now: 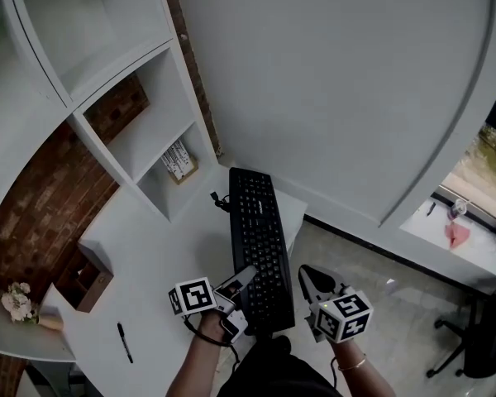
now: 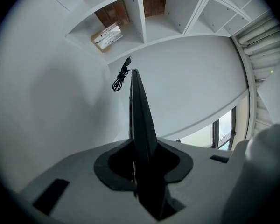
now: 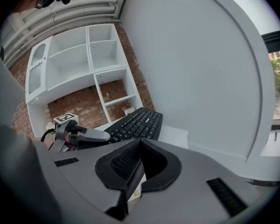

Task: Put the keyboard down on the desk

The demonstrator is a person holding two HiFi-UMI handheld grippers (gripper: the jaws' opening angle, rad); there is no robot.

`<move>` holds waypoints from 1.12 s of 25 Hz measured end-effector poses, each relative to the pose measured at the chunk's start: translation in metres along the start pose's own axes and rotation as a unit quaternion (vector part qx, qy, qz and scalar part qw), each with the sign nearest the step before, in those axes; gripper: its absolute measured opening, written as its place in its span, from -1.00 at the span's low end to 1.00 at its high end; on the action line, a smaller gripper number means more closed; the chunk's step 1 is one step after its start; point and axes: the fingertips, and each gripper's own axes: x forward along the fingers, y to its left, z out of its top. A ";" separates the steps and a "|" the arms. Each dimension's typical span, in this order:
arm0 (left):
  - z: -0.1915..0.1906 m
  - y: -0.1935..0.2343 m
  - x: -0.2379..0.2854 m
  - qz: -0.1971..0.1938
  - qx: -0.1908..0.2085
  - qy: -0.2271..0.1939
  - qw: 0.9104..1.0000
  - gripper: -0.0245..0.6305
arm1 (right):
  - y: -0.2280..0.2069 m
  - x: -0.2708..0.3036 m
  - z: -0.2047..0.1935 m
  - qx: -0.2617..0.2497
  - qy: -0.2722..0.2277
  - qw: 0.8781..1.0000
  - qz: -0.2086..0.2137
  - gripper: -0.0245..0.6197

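A: Where's the keyboard point(image 1: 260, 246)?
B: Over the right edge of the desk point(image 1: 157, 255), its length running twelve to six. The left gripper point(image 1: 243, 278) clamps its rim at seven o'clock.
A: The right gripper point(image 1: 311, 278)?
B: Jaws together, empty, just beside the keyboard at four o'clock.

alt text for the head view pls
A black keyboard, clamped near its close end in the left gripper, is held over the edge of a white desk. The right gripper sits close beside its other side; white shelves stand beyond.
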 end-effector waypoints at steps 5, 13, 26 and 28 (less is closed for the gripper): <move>0.021 0.019 0.016 0.007 -0.006 0.006 1.000 -0.61 | -0.011 0.024 0.002 0.003 0.012 1.000 -0.004 -0.91; 0.053 0.046 0.036 0.008 -0.021 0.009 1.000 -0.61 | -0.018 0.063 0.004 0.002 0.028 1.000 -0.007 -0.91; 0.090 0.077 0.049 0.002 -0.030 0.012 0.999 -0.61 | -0.022 0.104 0.002 0.004 0.050 0.999 -0.014 -0.91; 0.093 0.080 0.050 0.002 -0.030 0.012 0.999 -0.61 | -0.021 0.109 0.001 0.004 0.053 0.998 -0.014 -0.91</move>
